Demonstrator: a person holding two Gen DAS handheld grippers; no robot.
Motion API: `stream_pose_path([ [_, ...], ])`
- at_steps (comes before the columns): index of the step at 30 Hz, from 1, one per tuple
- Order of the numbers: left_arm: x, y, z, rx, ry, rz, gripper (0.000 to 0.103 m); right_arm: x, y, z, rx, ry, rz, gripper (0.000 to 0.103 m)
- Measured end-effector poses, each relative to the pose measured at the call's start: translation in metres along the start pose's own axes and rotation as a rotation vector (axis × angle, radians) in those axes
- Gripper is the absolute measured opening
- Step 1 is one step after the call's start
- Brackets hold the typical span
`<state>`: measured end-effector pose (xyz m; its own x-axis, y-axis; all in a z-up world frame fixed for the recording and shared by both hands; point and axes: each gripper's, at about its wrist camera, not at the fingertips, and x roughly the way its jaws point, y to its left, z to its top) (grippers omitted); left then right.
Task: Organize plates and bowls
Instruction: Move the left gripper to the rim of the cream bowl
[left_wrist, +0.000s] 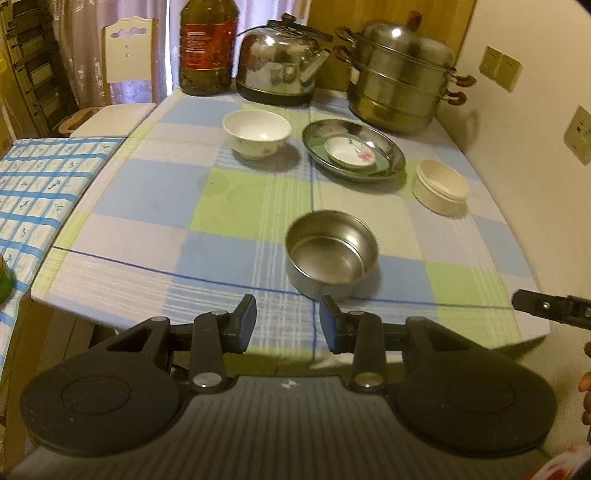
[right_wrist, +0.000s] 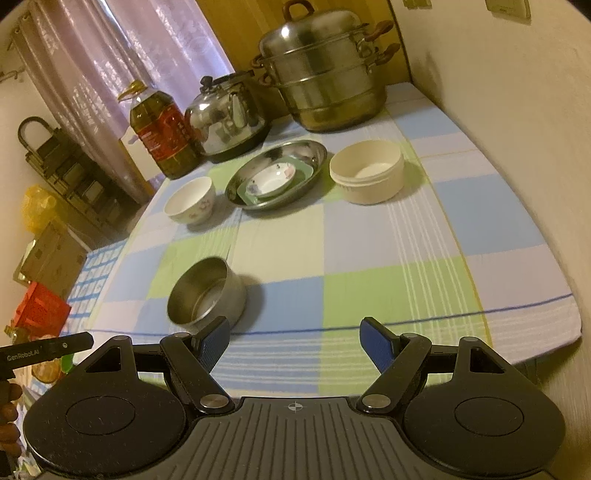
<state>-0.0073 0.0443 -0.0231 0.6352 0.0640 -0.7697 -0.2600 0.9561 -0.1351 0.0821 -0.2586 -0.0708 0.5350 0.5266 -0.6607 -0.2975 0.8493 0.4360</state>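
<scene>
A steel bowl (left_wrist: 331, 254) (right_wrist: 205, 292) stands near the table's front edge. A white flowered bowl (left_wrist: 256, 133) (right_wrist: 190, 200) sits farther back. A steel plate (left_wrist: 384, 146) (right_wrist: 317, 155) holds a green dish (left_wrist: 384, 163) (right_wrist: 306, 168) with a small white flowered saucer (left_wrist: 351, 151) (right_wrist: 272, 179) on it. A cream round bowl (left_wrist: 440, 186) (right_wrist: 365, 171) stands to the plate's right. My left gripper (left_wrist: 287, 321) is open and empty, just short of the steel bowl. My right gripper (right_wrist: 294, 343) is open and empty at the front edge, right of the steel bowl.
At the back stand an oil bottle (left_wrist: 208, 44) (right_wrist: 162, 136), a steel kettle (left_wrist: 280, 61) (right_wrist: 227, 118) and a stacked steamer pot (left_wrist: 402, 77) (right_wrist: 325, 70). A wall (right_wrist: 498, 110) borders the right. A chair (left_wrist: 127, 66) and a checked cloth (left_wrist: 33, 192) lie left.
</scene>
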Motion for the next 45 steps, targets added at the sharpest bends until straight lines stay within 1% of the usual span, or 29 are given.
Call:
stream_pose_path([
  [6,-0.002,-0.017,-0.011,0.029,0.02,-0.028,0.034,-0.003,-0.004,-0.008,0.007,0.011,0.003,0.077],
  [11,0.0,-0.032,-0.012,0.063,0.031,-0.054,0.034,-0.005,-0.009,-0.012,0.028,0.013,-0.002,0.077],
  [17,0.011,-0.053,-0.006,0.124,0.049,-0.101,0.034,-0.006,-0.016,-0.009,0.058,0.004,-0.016,0.077],
  [23,0.033,-0.08,0.006,0.208,0.071,-0.163,0.034,-0.003,-0.029,-0.003,0.103,-0.005,-0.064,0.077],
  [27,0.055,-0.096,0.021,0.244,0.095,-0.214,0.034,0.0,-0.039,0.007,0.131,-0.023,-0.114,0.077],
  [33,0.092,-0.121,0.054,0.298,0.111,-0.275,0.034,0.008,-0.056,0.028,0.172,-0.055,-0.189,0.077],
  [37,0.117,-0.136,0.078,0.33,0.107,-0.29,0.034,0.021,-0.065,0.045,0.2,-0.06,-0.214,0.077],
  [42,0.149,-0.152,0.108,0.375,0.101,-0.302,0.034,0.043,-0.072,0.067,0.192,-0.061,-0.254,0.077],
  [45,0.169,-0.16,0.122,0.391,0.11,-0.309,0.034,0.058,-0.079,0.081,0.213,-0.068,-0.255,0.077],
])
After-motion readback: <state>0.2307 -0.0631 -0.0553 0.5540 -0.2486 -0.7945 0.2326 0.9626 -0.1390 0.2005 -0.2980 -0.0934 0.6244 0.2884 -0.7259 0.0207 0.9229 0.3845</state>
